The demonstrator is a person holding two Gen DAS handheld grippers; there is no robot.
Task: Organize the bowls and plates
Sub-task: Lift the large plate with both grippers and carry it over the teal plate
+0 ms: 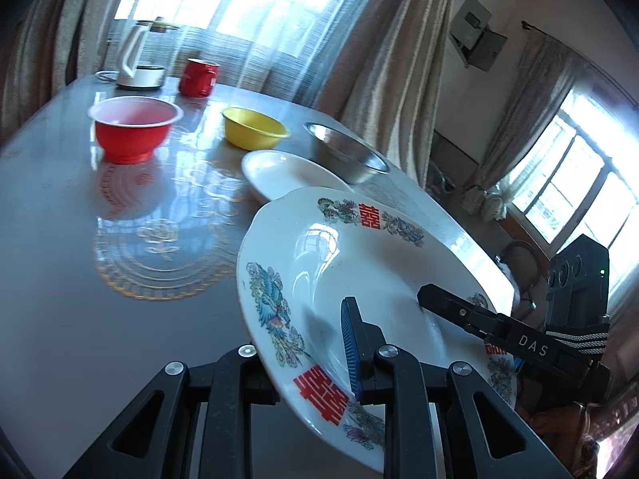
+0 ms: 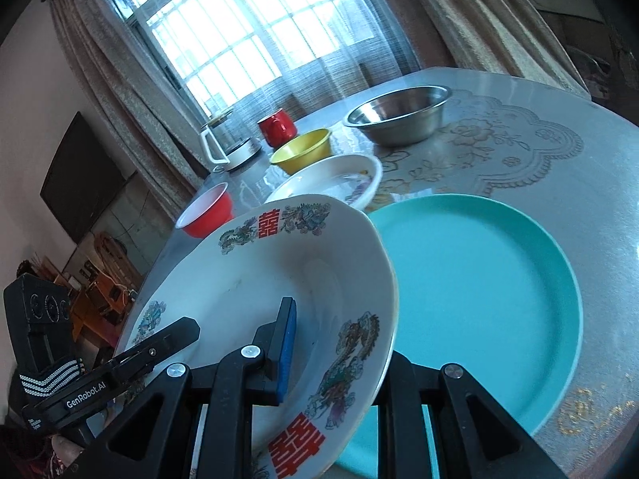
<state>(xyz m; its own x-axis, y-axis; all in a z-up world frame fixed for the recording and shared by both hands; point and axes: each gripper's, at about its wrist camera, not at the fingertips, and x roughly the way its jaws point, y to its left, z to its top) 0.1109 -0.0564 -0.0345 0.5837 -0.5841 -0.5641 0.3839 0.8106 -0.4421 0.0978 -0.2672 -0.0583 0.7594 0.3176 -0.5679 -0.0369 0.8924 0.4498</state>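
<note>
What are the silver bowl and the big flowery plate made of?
The silver bowl looks like stainless steel: grey, shiny, with a thin rolled rim. The flowery plate looks like glazed ceramic, or perhaps enamel: glossy white with window reflections and printed pictures.

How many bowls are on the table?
3: a red bowl at the left, a yellow bowl in the middle, a steel bowl at the right. The held plate may hide more.
</note>
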